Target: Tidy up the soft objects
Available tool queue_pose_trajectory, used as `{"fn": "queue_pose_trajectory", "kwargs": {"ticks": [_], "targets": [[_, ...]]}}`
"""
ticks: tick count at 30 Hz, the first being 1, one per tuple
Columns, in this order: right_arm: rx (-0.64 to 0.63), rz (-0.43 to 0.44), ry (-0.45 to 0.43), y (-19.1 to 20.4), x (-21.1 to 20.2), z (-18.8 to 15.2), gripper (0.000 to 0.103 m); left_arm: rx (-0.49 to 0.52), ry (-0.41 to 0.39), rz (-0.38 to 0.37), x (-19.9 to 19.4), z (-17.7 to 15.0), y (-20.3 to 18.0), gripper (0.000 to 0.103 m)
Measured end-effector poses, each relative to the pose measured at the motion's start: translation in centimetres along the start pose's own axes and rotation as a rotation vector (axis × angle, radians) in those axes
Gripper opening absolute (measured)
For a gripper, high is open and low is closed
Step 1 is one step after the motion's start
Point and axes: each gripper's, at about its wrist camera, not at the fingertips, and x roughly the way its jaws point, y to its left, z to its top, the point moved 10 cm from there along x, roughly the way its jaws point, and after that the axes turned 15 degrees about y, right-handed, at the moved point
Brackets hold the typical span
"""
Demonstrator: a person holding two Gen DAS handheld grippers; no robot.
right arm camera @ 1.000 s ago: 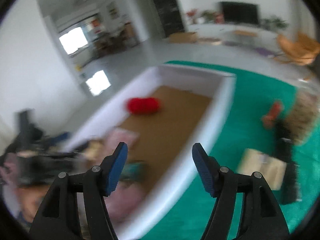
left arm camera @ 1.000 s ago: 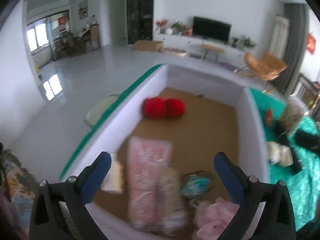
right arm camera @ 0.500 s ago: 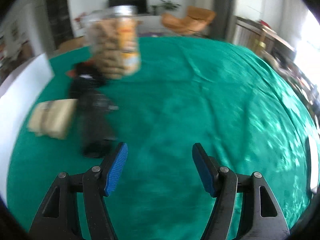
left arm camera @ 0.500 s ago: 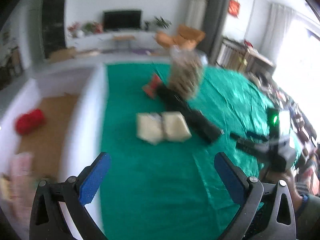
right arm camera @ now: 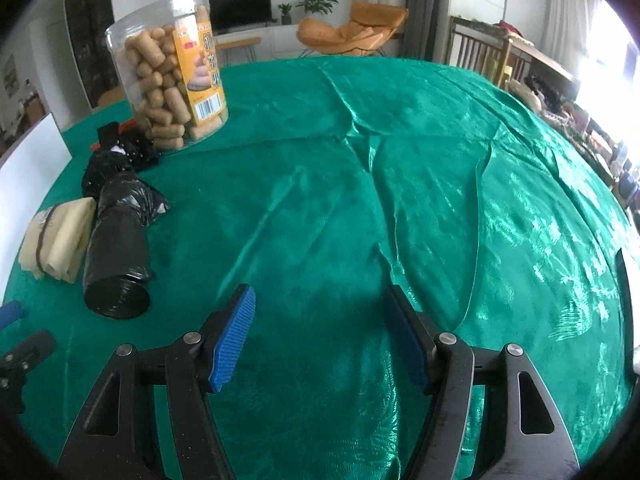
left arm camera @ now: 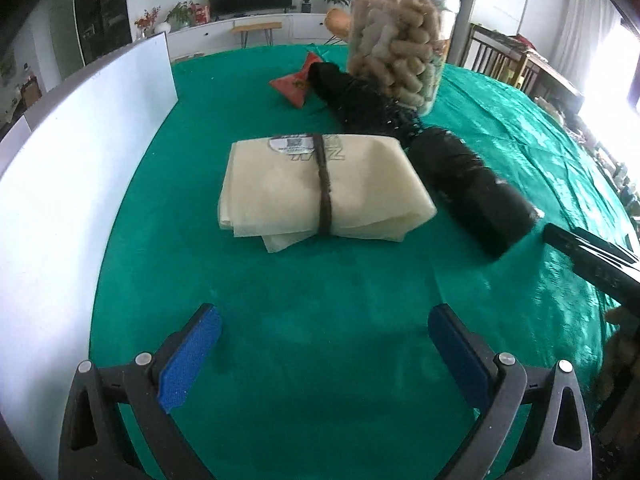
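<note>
A folded cream cloth bundle point(left arm camera: 320, 188) tied with a dark band lies on the green tablecloth, straight ahead of my open, empty left gripper point(left arm camera: 324, 344). Right of it lies a black plastic-bag roll point(left arm camera: 468, 184), with another black bundle point(left arm camera: 352, 96) and a small red pouch point(left arm camera: 296, 84) behind. In the right wrist view the cream bundle point(right arm camera: 56, 236) and the black roll point(right arm camera: 116, 256) lie at far left. My right gripper point(right arm camera: 320, 332) is open and empty over bare cloth.
A clear jar of beige snacks point(left arm camera: 400, 36) point(right arm camera: 172, 72) stands behind the black bundles. The white wall of the box point(left arm camera: 60, 168) runs along the left. The green cloth point(right arm camera: 400, 160) is wrinkled. The other gripper's black body point(left arm camera: 592, 256) shows at the right edge.
Both grippers swung right, away from the white box with the red and pink items, to face the tabletop. The left gripper has come closer to the cream bundle. Both stay open.
</note>
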Motion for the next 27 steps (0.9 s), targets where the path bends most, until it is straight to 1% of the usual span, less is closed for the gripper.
{"fn": "queue_pose_trajectory", "kwargs": {"ticks": [3, 7, 8, 17, 27], "targets": [[-0.002, -0.003, 0.003, 0.08, -0.04, -0.15, 0.070, 0.018, -0.013, 0.028, 0.44, 0.21, 0.21, 0.102], [-0.011, 0.000, 0.008, 0.23, -0.03, -0.26, 0.075, 0.023, -0.026, 0.054, 0.48, 0.47, 0.45, 0.103], [-0.010, 0.002, 0.009, 0.22, 0.01, -0.30, 0.077, 0.021, -0.028, 0.057, 0.45, 0.47, 0.50, 0.103], [-0.016, 0.015, 0.014, 0.34, -0.06, -0.50, 0.081, 0.021, -0.029, 0.060, 0.38, 0.49, 0.54, 0.103], [-0.018, 0.017, 0.016, 0.39, -0.08, -0.55, 0.082, 0.021, -0.029, 0.060, 0.38, 0.49, 0.53, 0.103]]}}
